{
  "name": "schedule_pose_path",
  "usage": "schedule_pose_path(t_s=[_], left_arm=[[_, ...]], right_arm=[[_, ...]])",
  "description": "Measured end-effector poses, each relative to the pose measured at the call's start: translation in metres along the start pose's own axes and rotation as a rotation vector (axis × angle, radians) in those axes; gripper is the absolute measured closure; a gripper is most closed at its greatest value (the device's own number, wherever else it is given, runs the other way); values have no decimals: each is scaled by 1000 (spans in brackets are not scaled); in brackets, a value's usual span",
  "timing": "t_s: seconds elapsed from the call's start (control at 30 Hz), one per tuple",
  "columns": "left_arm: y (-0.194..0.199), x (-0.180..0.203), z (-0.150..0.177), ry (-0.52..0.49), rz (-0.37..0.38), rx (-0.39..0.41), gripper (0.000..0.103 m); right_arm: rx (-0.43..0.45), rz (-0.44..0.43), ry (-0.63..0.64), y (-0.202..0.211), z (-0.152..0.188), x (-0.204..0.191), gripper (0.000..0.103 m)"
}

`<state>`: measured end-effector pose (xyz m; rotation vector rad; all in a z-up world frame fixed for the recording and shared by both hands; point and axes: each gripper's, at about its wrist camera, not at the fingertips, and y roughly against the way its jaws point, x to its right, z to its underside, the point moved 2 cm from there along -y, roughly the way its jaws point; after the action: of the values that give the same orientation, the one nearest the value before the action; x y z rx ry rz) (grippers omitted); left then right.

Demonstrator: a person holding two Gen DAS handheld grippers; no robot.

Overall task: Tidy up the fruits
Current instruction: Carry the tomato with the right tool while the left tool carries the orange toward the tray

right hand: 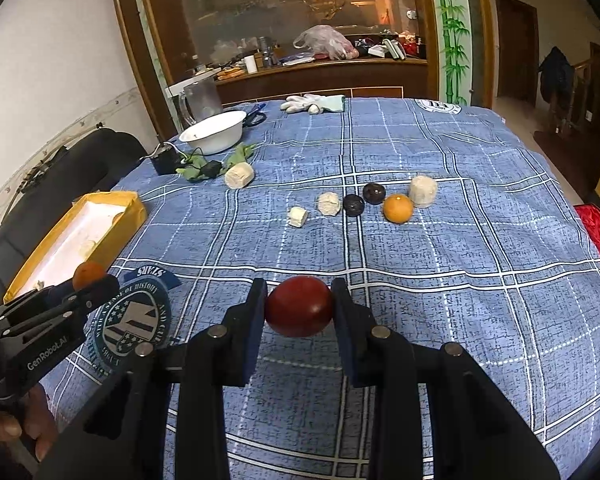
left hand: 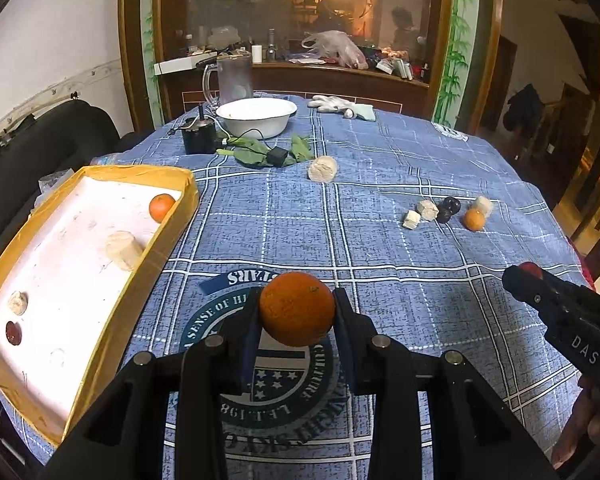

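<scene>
The orange sits clamped between the fingers of the left gripper, held above the counter's near edge, over a round printed emblem on the blue checked cloth. The red fruit is pinched the same way in the right gripper, also off the cloth near the front edge. Each gripper shows in the other's view, with a hand under the left one.

At the counter's left edge lies the yellow-walled tray with a white floor; inside it are a small orange against the far wall, two pale chunks and a dark red fruit (near the front corner).

Toward the right edge stands a loose row: a second small orange, two dark fruits touching each other, and three pale chunks. One more pale chunk lies apart, nearer the middle.

At the far left corner are a white bowl, a clear jug, green leaves and a black box with a cable. White gloves lie at the far edge.
</scene>
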<state>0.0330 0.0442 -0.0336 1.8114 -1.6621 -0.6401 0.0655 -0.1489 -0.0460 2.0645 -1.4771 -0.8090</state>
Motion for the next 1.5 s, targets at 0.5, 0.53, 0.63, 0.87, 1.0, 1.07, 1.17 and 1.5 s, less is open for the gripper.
schedule_pose_path(t_s=[0.5,0.53,0.63,0.87,1.0,1.07,1.17,1.5], left_arm=[[7,-20,4,30,-51,1,70],[8,-23,4,36,-56,2,70],[13,-37,4,55,-83,7,70],[23,-73,4,112,-147,13,70],[30,-94,5,146,-178,20,70],[34,-108,5,168,-199,25,70],[38,-130,6,201,-234,28,70],[34,-188,9,288,-332,9,70]], right_arm=[[6,-32,21,2,0,-12,69],[6,-39,27,1,-1,-16,69],[5,-58,45,-2,-2,-27,69],[1,-99,98,-7,-7,-57,69],[3,-126,128,-9,-12,-76,69],[4,-144,143,-10,-16,-87,69],[8,-168,168,-12,-21,-105,69],[0,-292,265,-40,-41,-190,68]])
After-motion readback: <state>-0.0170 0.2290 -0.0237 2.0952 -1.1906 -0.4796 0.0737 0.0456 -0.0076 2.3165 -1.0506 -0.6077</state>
